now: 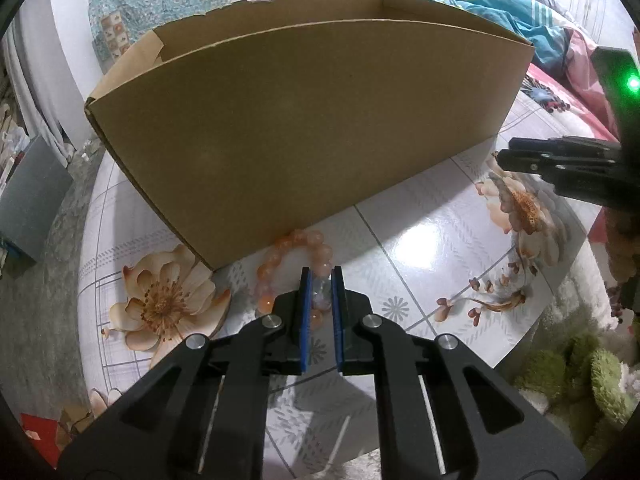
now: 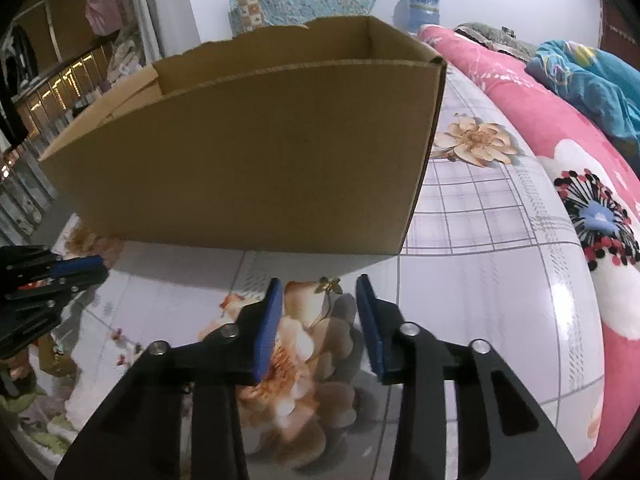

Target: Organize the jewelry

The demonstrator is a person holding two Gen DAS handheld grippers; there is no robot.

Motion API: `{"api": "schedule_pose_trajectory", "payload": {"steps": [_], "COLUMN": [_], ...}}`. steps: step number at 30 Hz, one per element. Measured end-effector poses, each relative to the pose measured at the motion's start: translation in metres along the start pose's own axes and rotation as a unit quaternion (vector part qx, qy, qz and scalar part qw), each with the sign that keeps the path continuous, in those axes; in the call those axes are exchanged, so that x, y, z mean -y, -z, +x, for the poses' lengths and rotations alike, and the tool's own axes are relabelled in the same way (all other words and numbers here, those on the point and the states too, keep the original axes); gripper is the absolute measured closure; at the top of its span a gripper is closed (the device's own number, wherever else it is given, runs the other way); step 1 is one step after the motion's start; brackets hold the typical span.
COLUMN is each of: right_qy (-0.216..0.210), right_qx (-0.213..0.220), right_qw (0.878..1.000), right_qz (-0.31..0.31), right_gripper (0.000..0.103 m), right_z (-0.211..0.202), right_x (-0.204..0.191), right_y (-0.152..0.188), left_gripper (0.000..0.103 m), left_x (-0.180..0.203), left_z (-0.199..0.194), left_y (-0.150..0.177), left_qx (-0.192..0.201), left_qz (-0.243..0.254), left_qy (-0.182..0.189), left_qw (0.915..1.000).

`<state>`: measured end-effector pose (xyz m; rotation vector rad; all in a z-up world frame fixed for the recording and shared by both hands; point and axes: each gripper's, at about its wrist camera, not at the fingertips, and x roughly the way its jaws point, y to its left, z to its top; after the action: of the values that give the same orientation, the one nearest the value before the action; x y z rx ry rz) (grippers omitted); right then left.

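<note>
The left gripper (image 1: 321, 280) is clamped on the bead bracelet (image 1: 294, 264), which lies on the table (image 1: 420, 240) against the cardboard box (image 1: 312, 120). The right gripper (image 2: 318, 292) stands apart around a small gold piece (image 2: 330, 285), perhaps an earring. Lift the bracelet straight, slowly, over the wall.

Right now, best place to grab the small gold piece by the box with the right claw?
Grip the thin stem below the gold butterfly-shaped piece, coming from above, pads either side. It lies flat on the tablecloth, close to the cardboard box, so a side approach looks blocked.
</note>
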<state>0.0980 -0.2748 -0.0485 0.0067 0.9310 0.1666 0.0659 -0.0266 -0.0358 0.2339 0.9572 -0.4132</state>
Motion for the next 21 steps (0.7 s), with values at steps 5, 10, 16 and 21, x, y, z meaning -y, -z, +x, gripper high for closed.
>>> {"api": "schedule_pose_trajectory", "payload": {"steps": [5, 10, 16, 21], "right_qy": [0.013, 0.003, -0.015, -0.018], "right_qx": [0.005, 0.006, 0.008, 0.015], "right_qw": [1.000, 1.000, 1.000, 1.000], "right_qz": [-0.016, -0.029, -0.004, 0.005], "right_gripper": [0.077, 0.091, 0.091, 0.091], "right_z": [0.0044, 0.0052, 0.0041, -0.0042], "right_x": [-0.0017, -0.0047, 0.0017, 0.0040], "right_y": [-0.0017, -0.0020, -0.0015, 0.0008], "left_gripper": [0.095, 0.095, 0.095, 0.095], "left_x": [-0.0009, 0.0010, 0.0009, -0.0024], "left_z": [-0.0005, -0.0002, -0.0003, -0.0064], "left_y": [-0.0002, -0.0003, 0.0010, 0.0029], "left_qx": [-0.001, 0.001, 0.004, 0.009], "left_qz": [0.002, 0.003, 0.002, -0.001], "left_qy": [0.001, 0.002, 0.006, 0.014], "left_qw": [1.0000, 1.0000, 1.0000, 0.9999]}}
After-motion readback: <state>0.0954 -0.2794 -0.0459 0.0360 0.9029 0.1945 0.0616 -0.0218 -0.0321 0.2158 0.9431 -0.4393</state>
